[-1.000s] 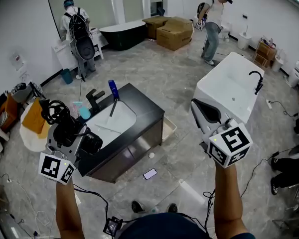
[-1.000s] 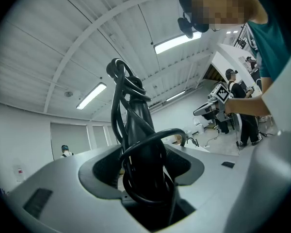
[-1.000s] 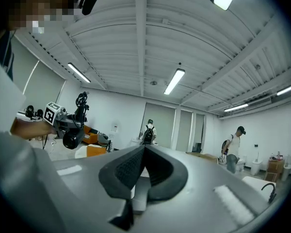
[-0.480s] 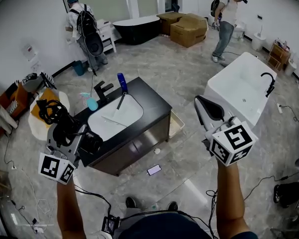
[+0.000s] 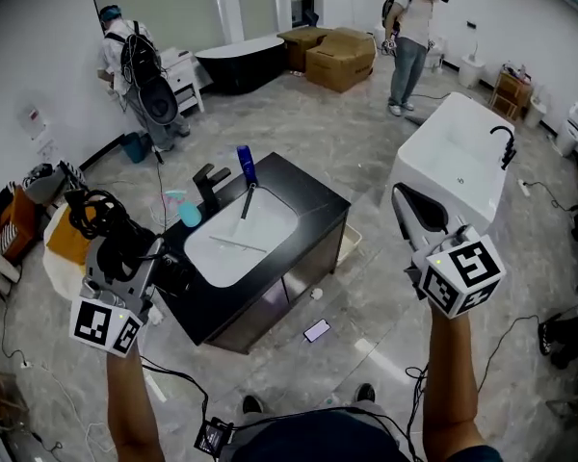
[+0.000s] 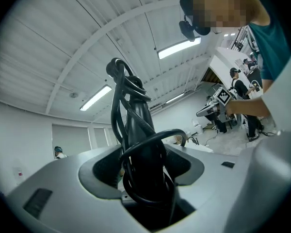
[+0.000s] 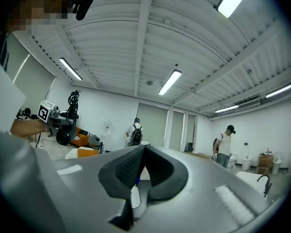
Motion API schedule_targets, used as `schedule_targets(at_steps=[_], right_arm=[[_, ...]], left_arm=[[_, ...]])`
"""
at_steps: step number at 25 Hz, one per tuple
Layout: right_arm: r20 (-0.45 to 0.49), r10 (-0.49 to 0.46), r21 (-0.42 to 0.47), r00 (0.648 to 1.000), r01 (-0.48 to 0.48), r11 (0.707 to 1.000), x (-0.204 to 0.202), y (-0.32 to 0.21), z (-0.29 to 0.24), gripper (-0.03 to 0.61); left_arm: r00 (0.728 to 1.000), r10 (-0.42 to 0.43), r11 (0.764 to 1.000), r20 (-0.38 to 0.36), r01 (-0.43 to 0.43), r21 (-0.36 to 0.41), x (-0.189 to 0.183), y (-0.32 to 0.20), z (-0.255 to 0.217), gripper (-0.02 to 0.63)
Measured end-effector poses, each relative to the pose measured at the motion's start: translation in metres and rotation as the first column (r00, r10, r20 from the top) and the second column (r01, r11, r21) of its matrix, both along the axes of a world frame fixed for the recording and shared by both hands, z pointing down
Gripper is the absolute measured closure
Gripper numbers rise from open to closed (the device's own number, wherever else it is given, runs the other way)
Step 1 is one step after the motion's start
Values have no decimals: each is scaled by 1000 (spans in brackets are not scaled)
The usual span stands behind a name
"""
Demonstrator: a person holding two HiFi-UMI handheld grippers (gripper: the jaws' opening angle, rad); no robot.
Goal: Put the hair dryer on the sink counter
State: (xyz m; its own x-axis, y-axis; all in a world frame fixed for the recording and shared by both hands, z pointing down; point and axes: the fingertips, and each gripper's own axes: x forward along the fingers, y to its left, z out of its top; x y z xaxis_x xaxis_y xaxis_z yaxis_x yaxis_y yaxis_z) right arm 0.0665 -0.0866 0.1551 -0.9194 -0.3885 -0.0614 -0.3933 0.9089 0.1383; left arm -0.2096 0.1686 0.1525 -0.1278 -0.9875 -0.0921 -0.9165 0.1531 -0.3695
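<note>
A black hair dryer (image 5: 109, 227) with its cord wound round it stands upright in my left gripper (image 5: 127, 258), left of the sink counter (image 5: 308, 200). In the left gripper view the jaws are shut on the dryer's handle (image 6: 141, 144), and the cord loops across it. The counter is black with a white basin (image 5: 239, 245), a black faucet (image 5: 209, 183) and a blue bottle (image 5: 246, 165). My right gripper (image 5: 410, 206) is held up to the right of the counter, over the floor. Its jaws (image 7: 144, 153) meet at the tips with nothing between them.
A white bathtub (image 5: 460, 162) stands at the right, a black tub (image 5: 236, 60) and cardboard boxes (image 5: 339, 58) at the back. One person (image 5: 135, 61) stands at the far left wall, another (image 5: 411, 29) at the back right. A phone (image 5: 316, 330) lies on the floor.
The head view has shifted, so the counter now sits nearer the middle and further right. Both grippers keep their pose, and the left one still holds the dryer.
</note>
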Motion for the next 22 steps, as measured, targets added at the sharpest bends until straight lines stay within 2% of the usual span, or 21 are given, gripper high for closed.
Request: schedule_targets(at_steps=[4, 9, 15, 22], right_arm=[[22, 114, -8, 993, -114, 993, -29, 53, -5, 568], [-7, 213, 9, 977, -213, 977, -50, 115, -26, 568], [-47, 279, 28, 959, -278, 960, -52, 152, -32, 568], [-32, 317, 27, 948, -316, 948, -51, 152, -34, 568]], left_arm=[[995, 91, 996, 32, -91, -15, -56, 35, -1, 347], [978, 206, 978, 17, -206, -26, -101, 59, -12, 347], [959, 282, 959, 15, -282, -28, -121, 56, -14, 347], [948, 318, 947, -8, -318, -42, -132, 24, -8, 347]])
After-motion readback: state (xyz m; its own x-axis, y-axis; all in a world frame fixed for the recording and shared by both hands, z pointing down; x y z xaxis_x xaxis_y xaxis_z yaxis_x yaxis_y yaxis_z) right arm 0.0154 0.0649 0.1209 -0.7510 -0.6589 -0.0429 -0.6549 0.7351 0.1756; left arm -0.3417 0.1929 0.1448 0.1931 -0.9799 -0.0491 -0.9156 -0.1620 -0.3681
